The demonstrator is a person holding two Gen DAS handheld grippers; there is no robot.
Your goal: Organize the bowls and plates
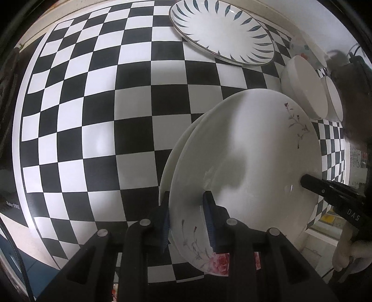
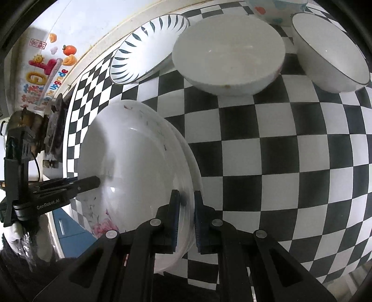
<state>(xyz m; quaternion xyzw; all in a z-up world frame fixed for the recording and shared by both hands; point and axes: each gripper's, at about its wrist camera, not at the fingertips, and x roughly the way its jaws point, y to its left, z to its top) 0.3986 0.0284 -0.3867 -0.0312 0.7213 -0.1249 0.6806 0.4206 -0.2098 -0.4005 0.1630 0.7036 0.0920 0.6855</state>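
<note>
On the checkered tabletop [image 1: 97, 111] the left gripper [image 1: 187, 216] is clamped on the near rim of a white floral plate [image 1: 251, 148], its blue pads [image 1: 208, 218] pressing the edge from both sides, one on the face and one behind. A second white plate [image 1: 176, 153] shows just behind the floral one, its rim peeking out on the left (whether the two touch cannot be told). Across the dish, the right gripper [image 2: 187, 218] is closed on the opposite rim of the same plate, so the dish hangs tilted between both tools just above the table. Further back lies a leaf-patterned plate [image 1: 220, 30], flat on the cloth. To its right stand a plain white bowl [image 2: 229, 53], a dark-rimmed white bowl [image 2: 330, 51] and a colourfully spotted bowl [image 2: 276, 9], close together
</note>
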